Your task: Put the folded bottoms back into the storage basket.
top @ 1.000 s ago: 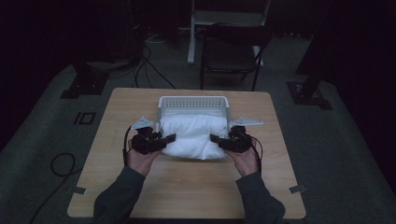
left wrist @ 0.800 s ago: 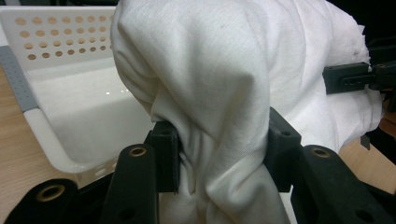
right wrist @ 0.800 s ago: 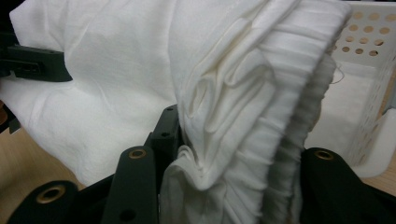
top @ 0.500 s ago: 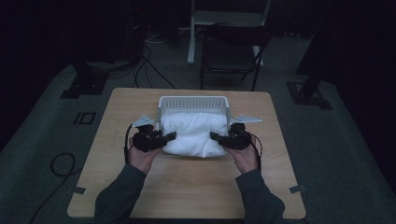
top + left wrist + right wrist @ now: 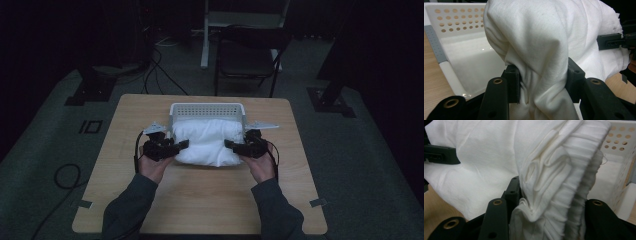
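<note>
Centre of the high view: white cloth (image 5: 207,141) lies bunched on the wooden bench (image 5: 200,200), its far part over the near rim of the white perforated basket (image 5: 206,108), its near part on the bench top.

Left tongs (image 5: 181,145), left of centre in the high view, are clamped on the cloth's left edge. In the left gripper view the cloth (image 5: 544,50) is gathered into a thick fold between the two black jaws at lower centre, pads pressing from both sides. Basket (image 5: 461,37) interior sits in the upper left of that frame, with the right tongs (image 5: 610,41) at the right edge, touching the cloth.

Right tongs (image 5: 231,145), right of centre in the high view, are clamped on the cloth's right edge. In the right gripper view a pleated, layered bundle of cloth (image 5: 554,182) fills the gap between the jaws. Basket wall (image 5: 621,145) is in the upper right there; left tongs (image 5: 439,153) at the left edge.

Both hands rest low on the bench, forearms entering from the bottom of the high view.
</note>
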`<state>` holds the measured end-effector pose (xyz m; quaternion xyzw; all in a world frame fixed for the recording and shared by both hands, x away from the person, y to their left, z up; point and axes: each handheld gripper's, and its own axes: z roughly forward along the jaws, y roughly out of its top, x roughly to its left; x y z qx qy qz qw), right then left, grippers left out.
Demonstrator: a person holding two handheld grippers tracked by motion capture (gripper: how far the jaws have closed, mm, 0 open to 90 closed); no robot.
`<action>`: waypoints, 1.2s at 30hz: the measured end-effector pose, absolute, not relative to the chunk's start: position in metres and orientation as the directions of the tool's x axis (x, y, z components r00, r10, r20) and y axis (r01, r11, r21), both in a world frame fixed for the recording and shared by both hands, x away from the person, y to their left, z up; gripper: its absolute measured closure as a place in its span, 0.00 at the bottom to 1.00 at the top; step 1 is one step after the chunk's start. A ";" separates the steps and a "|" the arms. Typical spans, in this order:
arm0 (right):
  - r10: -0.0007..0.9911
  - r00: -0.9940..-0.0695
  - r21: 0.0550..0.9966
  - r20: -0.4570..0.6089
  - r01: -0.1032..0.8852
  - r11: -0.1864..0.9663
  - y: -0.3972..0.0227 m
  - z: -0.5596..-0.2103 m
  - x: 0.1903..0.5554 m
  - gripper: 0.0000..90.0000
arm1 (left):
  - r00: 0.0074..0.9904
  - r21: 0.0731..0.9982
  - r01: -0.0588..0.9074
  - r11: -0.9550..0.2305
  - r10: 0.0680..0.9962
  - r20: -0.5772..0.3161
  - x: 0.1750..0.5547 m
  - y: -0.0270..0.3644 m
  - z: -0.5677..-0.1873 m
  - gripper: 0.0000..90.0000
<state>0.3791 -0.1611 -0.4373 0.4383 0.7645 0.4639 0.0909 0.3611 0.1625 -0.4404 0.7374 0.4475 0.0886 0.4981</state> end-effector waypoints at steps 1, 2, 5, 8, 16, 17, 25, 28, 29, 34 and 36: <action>0.756 -0.596 0.786 0.270 0.590 0.184 -0.161 -0.438 0.380 0.62 | 0.582 0.813 0.573 -0.102 0.750 -0.316 0.362 0.162 -0.441 0.64; 0.756 -0.597 0.787 0.269 0.589 0.185 -0.161 -0.439 0.381 0.62 | 0.581 0.812 0.575 -0.103 0.750 -0.317 0.362 0.163 -0.441 0.64; 0.757 -0.595 0.785 0.270 0.591 0.184 -0.160 -0.439 0.382 0.62 | 0.581 0.812 0.575 -0.102 0.749 -0.319 0.365 0.163 -0.443 0.64; 0.759 -0.592 0.784 0.271 0.594 0.183 -0.159 -0.440 0.384 0.62 | 0.580 0.811 0.576 -0.103 0.750 -0.316 0.366 0.164 -0.443 0.64; 0.762 -0.587 0.782 0.273 0.597 0.180 -0.158 -0.442 0.389 0.62 | 0.579 0.813 0.574 -0.101 0.752 -0.315 0.371 0.164 -0.444 0.64; 0.762 -0.587 0.781 0.274 0.598 0.179 -0.158 -0.442 0.390 0.62 | 0.577 0.812 0.575 -0.100 0.753 -0.316 0.372 0.164 -0.444 0.64; 0.764 -0.581 0.779 0.280 0.603 0.173 -0.157 -0.444 0.394 0.62 | 0.572 0.811 0.577 -0.098 0.757 -0.315 0.375 0.164 -0.445 0.64; 0.766 -0.579 0.777 0.280 0.605 0.173 -0.157 -0.444 0.396 0.62 | 0.570 0.811 0.577 -0.097 0.759 -0.315 0.377 0.164 -0.445 0.64; 0.767 -0.577 0.777 0.281 0.606 0.171 -0.157 -0.444 0.396 0.62 | 0.569 0.811 0.577 -0.096 0.759 -0.315 0.378 0.163 -0.445 0.64; 0.769 -0.575 0.778 0.280 0.605 0.169 -0.157 -0.444 0.400 0.62 | 0.567 0.811 0.577 -0.092 0.761 -0.317 0.381 0.163 -0.445 0.64; 0.771 -0.572 0.776 0.281 0.607 0.168 -0.156 -0.444 0.401 0.62 | 0.567 0.810 0.579 -0.095 0.761 -0.316 0.382 0.163 -0.445 0.64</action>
